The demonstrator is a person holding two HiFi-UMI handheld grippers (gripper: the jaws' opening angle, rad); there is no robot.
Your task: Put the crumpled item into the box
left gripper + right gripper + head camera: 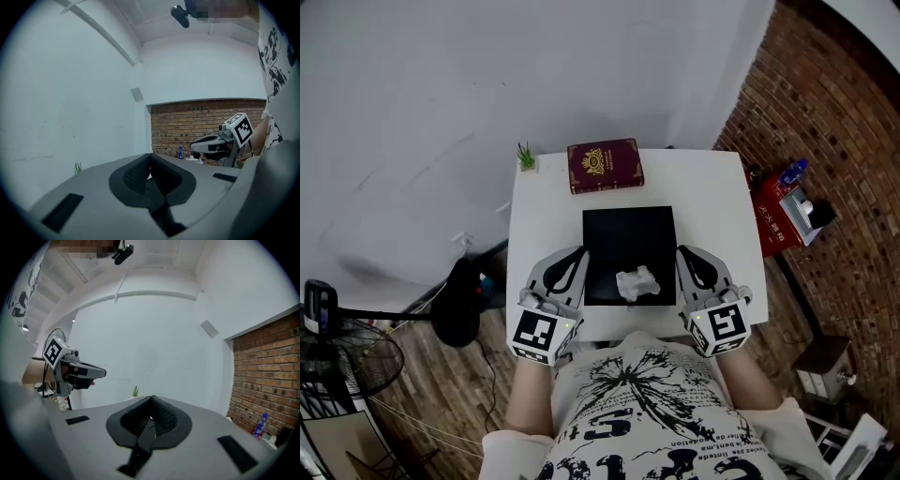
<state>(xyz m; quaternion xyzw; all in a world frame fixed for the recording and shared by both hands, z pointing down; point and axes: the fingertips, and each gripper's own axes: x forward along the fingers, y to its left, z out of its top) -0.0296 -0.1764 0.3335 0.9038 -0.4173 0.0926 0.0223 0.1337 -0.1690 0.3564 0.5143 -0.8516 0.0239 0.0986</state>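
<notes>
A crumpled white paper ball [637, 282] lies on the near right part of a flat black square box [628, 234] in the middle of the white table [544, 216]. My left gripper [580, 251] rests at the black box's left edge, jaws shut with nothing between them. My right gripper [682, 251] sits at the box's right edge, also shut and empty, just right of the paper. In the left gripper view the closed jaws point up and the right gripper [220, 143] shows beyond them. The right gripper view shows the left gripper [75, 371].
A maroon book-like box with a gold emblem [605, 165] lies at the table's far edge, with a small green plant [526, 157] to its left. A red case and blue bottle [794, 172] stand on the floor to the right. A fan [337, 361] stands at the left.
</notes>
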